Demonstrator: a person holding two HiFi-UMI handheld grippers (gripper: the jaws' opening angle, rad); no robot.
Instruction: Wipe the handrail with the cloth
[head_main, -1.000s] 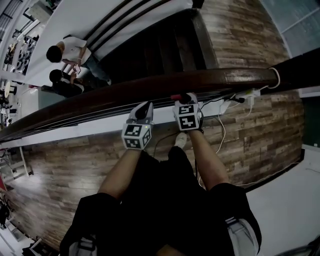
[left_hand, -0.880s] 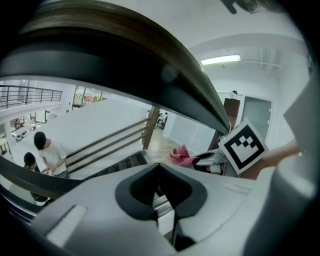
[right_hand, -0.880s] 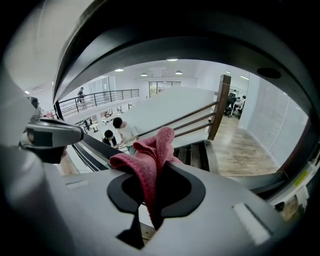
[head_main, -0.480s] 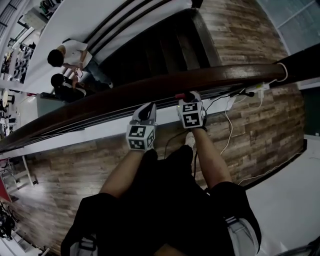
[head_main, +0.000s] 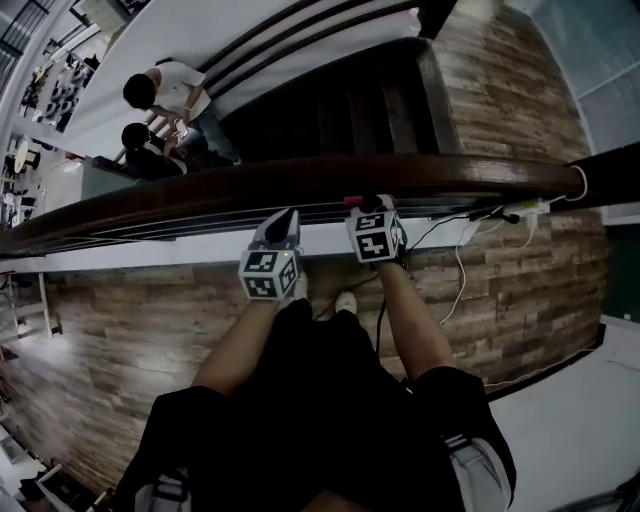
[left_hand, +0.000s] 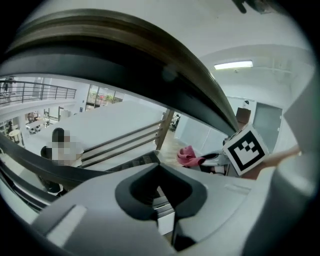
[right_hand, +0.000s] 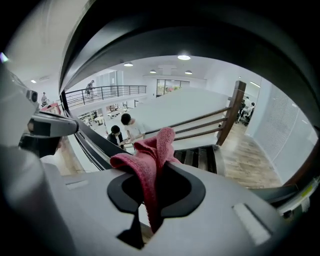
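Note:
A dark brown handrail (head_main: 200, 192) curves across the head view from left to right. My right gripper (head_main: 372, 204) is up against the rail's near side and is shut on a red cloth (head_main: 354, 200). In the right gripper view the cloth (right_hand: 150, 160) bunches out of the shut jaws, with the handrail (right_hand: 210, 35) arching just above. My left gripper (head_main: 285, 217) sits beside it to the left, just below the rail, shut on nothing. The left gripper view shows the handrail (left_hand: 125, 60) overhead and the cloth (left_hand: 189, 156) to the right.
Beyond the rail a dark staircase (head_main: 350, 105) drops to a lower floor where two people (head_main: 160, 110) stand. A white cable and power strip (head_main: 520, 208) lie on the wooden floor (head_main: 520, 280) to the right. The person's legs and shoes (head_main: 345, 300) are right below the grippers.
Both grippers have shifted a little to the left along the handrail, away from the power strip. The cloth stays held in the right gripper.

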